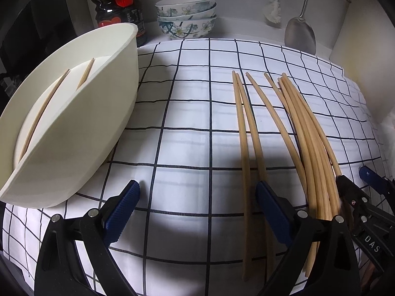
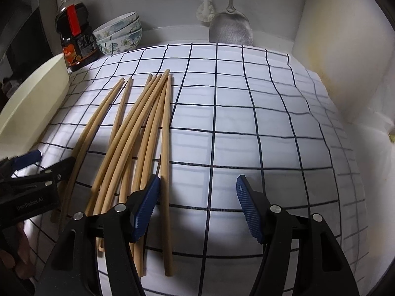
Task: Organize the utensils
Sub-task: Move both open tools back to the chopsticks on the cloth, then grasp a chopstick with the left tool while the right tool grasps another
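Note:
Several wooden chopsticks (image 1: 308, 135) lie fanned on a white checked cloth (image 1: 192, 103); in the right wrist view the chopsticks (image 2: 138, 128) sit left of centre. A cream oval container (image 1: 74, 123) stands at the left, tilted, with two chopsticks (image 1: 49, 103) inside. My left gripper (image 1: 197, 185) hovers open over the cloth, its right pad above the two leftmost sticks. My right gripper (image 2: 197, 177) is open too. Its left pad is over the bundle's near ends, and one stick (image 2: 166, 148) lies on the cloth just inside that pad. Neither gripper holds anything.
At the back stand a dark sauce bottle (image 1: 118, 12), three stacked floral bowls (image 1: 186, 17), a white brush (image 1: 272, 12) and a hanging metal spatula (image 1: 300, 34). A wall (image 2: 345, 61) closes off the right side. The other gripper (image 2: 54, 157) shows at the left edge.

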A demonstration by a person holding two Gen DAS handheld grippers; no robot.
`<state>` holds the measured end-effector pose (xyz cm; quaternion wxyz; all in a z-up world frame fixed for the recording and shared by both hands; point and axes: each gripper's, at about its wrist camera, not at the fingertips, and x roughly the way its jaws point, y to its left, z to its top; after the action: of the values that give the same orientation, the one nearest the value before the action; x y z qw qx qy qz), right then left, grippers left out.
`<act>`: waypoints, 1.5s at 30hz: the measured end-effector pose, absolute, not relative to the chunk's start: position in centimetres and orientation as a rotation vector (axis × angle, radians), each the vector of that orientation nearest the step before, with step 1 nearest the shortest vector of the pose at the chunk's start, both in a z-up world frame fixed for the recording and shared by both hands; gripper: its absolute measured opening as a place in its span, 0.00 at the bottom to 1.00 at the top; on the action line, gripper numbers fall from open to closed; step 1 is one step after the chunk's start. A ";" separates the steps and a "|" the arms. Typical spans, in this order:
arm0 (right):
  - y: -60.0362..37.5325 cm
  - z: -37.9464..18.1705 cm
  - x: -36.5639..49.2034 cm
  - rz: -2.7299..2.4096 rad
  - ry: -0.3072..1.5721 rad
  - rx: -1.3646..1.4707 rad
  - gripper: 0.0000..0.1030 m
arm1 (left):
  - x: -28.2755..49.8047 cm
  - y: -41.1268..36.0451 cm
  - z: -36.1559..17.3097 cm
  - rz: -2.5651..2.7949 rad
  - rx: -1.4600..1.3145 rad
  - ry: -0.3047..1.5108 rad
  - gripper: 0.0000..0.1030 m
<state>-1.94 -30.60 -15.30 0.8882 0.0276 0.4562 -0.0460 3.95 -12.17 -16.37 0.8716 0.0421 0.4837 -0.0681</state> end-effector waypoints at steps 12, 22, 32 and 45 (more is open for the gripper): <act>-29.7 -15.1 -1.1 -0.026 0.918 0.016 0.32 | 4.2 -13.3 -16.0 -0.184 0.096 0.966 0.67; -29.6 -15.1 -0.8 -0.006 0.922 0.012 0.06 | 3.7 -14.9 -15.5 -0.255 0.138 0.952 0.07; -31.2 -14.4 -1.5 -0.003 0.937 0.119 0.06 | 4.2 -13.8 -14.9 -0.260 0.077 0.999 0.07; -31.2 -8.8 -2.1 -0.016 0.876 0.142 0.06 | 4.2 -12.6 -8.9 -0.300 0.049 0.936 0.07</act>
<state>-2.12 -31.17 -8.75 0.9031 0.0685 0.4238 -0.0079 4.19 -12.60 -8.89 0.8814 0.0235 0.4493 -0.1440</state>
